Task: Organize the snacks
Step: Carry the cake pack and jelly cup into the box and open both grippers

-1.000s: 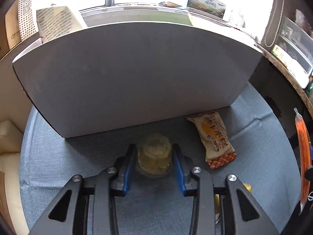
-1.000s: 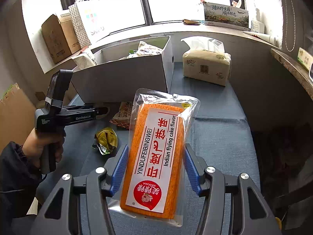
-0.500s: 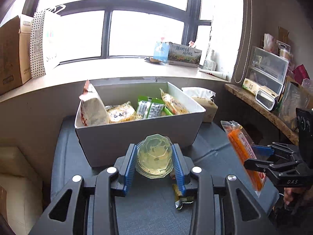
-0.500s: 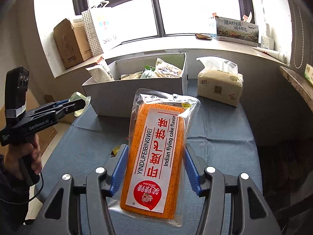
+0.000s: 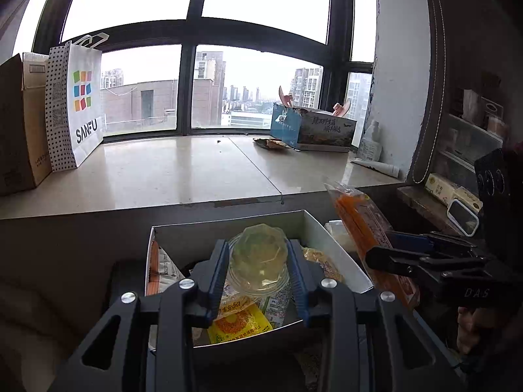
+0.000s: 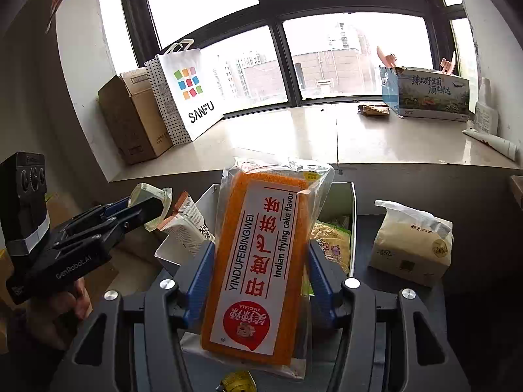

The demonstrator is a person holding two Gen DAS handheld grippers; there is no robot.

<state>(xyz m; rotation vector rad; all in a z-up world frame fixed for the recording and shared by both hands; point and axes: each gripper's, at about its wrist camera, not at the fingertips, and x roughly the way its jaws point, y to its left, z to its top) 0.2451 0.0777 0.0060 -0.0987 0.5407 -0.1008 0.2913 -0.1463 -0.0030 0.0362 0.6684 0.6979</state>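
My left gripper (image 5: 258,264) is shut on a clear jelly cup (image 5: 258,261) and holds it above the white snack box (image 5: 340,254), which has several packets inside. The same cup (image 6: 152,202) shows from the side in the right wrist view, at the tip of the left gripper (image 6: 143,210). My right gripper (image 6: 260,258) is shut on an orange cake packet (image 6: 261,261) with a red-and-white label, raised over the box's (image 6: 352,228) near side. In the left wrist view that packet (image 5: 366,225) hangs just right of the box.
A tissue pack (image 6: 412,248) stands right of the box on the dark blue cloth. On the windowsill behind are a cardboard carton (image 6: 134,121), a white shopping bag (image 6: 186,94) and a printed box (image 6: 428,94). A small yellow packet (image 6: 237,382) lies below my right gripper.
Both grippers have risen with their loads. The left one lifted the jelly cup off the cloth to above the box; the right one carried the cake packet forward toward the box.
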